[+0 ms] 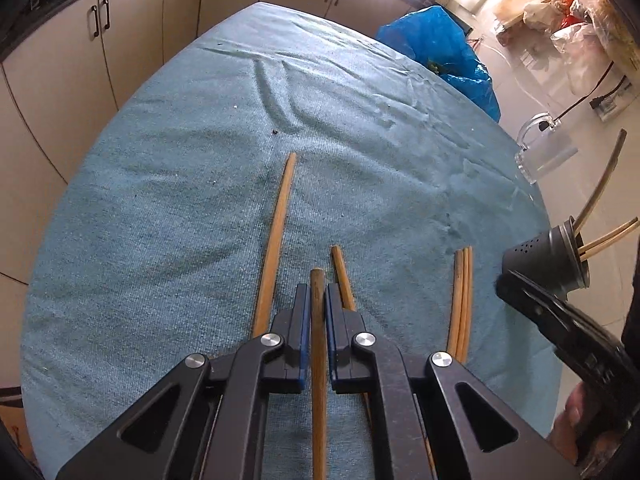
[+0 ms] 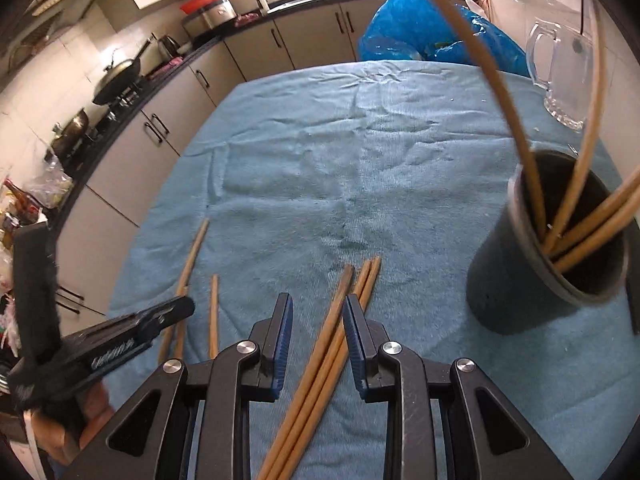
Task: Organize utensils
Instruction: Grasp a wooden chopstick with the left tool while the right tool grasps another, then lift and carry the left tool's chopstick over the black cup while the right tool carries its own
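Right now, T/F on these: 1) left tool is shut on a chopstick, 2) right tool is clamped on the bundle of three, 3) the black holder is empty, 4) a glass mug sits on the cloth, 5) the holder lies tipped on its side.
1) True. The left tool is closed on one chopstick, pads against both of its sides.
2) False. The right tool stands open around the three chopsticks; its pads are not pressing on them.
3) False. The black holder already has several chopsticks leaning in it.
4) True. The glass mug stands on the blue cloth, beyond the holder.
5) False. The holder stands upright, mouth up.
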Available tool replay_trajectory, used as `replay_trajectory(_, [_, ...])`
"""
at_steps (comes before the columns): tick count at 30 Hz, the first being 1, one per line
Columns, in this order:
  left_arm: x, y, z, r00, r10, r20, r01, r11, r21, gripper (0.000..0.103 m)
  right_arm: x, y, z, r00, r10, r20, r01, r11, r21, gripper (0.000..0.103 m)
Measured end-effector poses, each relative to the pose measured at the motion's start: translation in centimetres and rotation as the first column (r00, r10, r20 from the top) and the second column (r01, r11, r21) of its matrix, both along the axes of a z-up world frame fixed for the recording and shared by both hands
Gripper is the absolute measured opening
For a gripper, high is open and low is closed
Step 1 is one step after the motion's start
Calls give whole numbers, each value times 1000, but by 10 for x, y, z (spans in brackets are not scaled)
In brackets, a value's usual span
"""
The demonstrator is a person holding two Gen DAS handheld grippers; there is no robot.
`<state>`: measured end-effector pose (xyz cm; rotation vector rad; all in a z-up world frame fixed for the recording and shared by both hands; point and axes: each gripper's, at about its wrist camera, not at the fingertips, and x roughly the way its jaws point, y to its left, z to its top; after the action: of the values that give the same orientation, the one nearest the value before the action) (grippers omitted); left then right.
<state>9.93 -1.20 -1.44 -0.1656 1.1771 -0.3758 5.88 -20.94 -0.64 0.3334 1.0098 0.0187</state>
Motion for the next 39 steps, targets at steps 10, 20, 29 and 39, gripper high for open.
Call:
replay_trajectory(10, [3, 1, -9, 1000, 2, -17, -2, 1000, -4, 7, 39, -1, -27, 995, -18, -99, 13, 999, -48, 17])
replay_trajectory(20, [9, -6, -12, 1000, 1, -12, 0, 1000, 9, 7, 57, 11, -36, 987, 7, -161, -34, 986, -163, 13])
replay_trajectory(29, [-6, 3, 30, 995, 13, 103, -8, 998, -54, 7, 24, 7, 2, 999, 31, 21, -30, 999, -29, 10])
replay_trajectory(39, [-66, 9, 117, 935, 34, 354, -6, 997, -78, 7, -92, 15, 100, 894, 54, 445, -57, 998, -7, 8])
